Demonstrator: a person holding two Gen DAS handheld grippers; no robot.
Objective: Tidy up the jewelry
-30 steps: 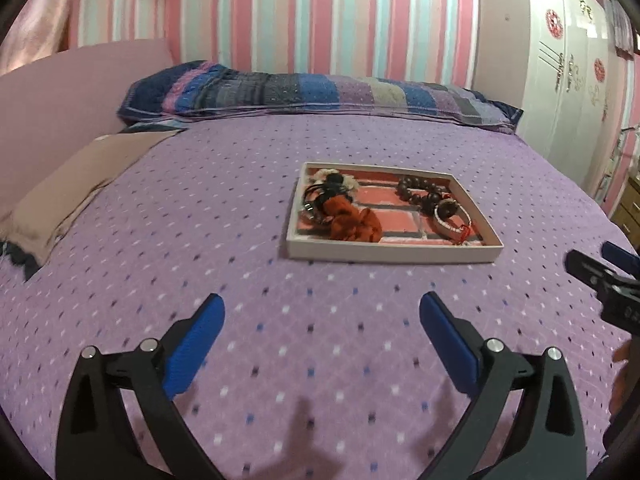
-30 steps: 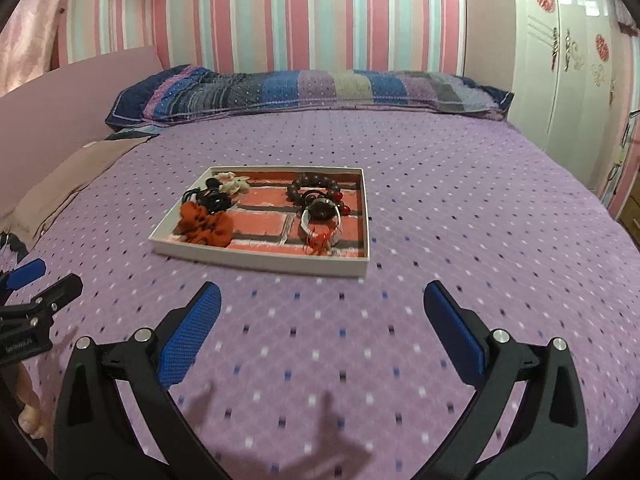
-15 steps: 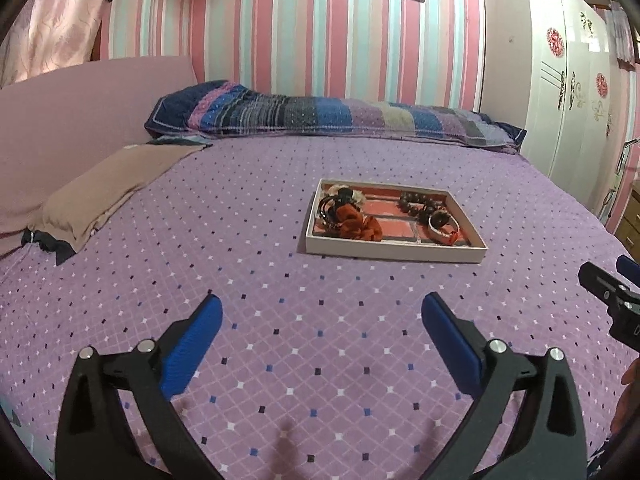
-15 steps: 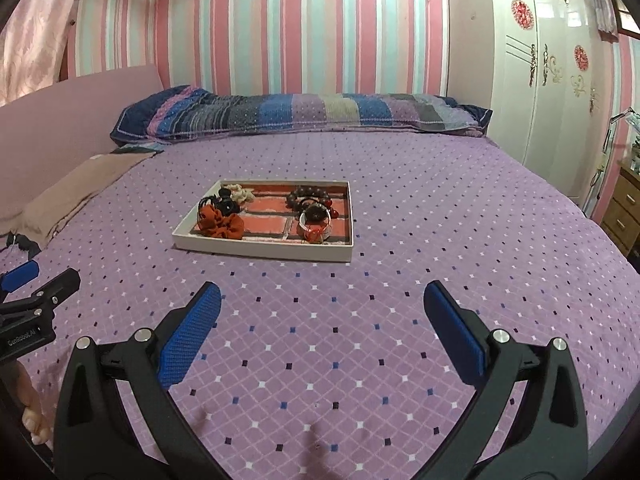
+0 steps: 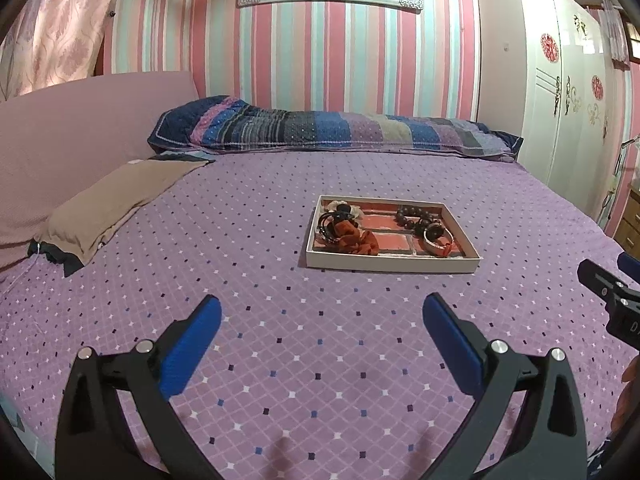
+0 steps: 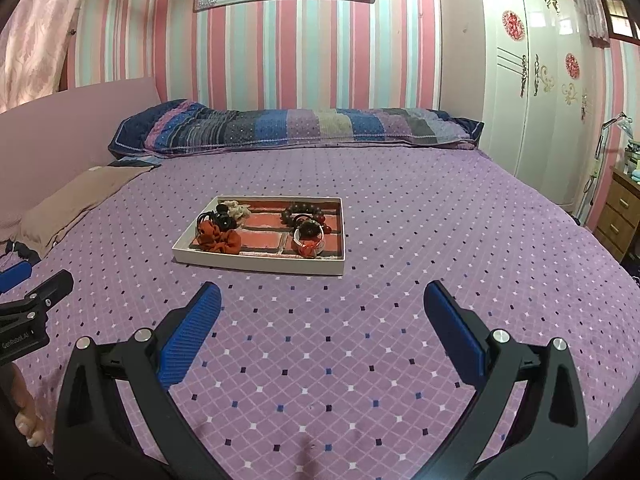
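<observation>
A shallow white tray [image 5: 390,266] [image 6: 256,264] with a red brick-pattern lining lies on the purple bedspread. Its left side holds an orange scrunchie [image 5: 356,240] [image 6: 218,239], black hair ties [image 5: 326,224] and a beige scrunchie [image 6: 236,208]. Its right side holds a dark bead bracelet [image 5: 410,216] [image 6: 302,210] and a white bangle with red trim [image 5: 438,240] [image 6: 309,242]. My left gripper [image 5: 322,322] is open and empty, well short of the tray. My right gripper [image 6: 322,308] is open and empty too, also short of the tray.
A long striped pillow [image 5: 332,128] lies along the far wall. A brown pillow [image 5: 116,204] lies at the left by a pink headboard [image 5: 80,120]. A white wardrobe [image 6: 540,92] and a wooden drawer unit [image 6: 620,216] stand at the right.
Both grippers have pulled back and risen away from the tray, which now looks smaller and farther. Both stay open. The tray's contents have not moved.
</observation>
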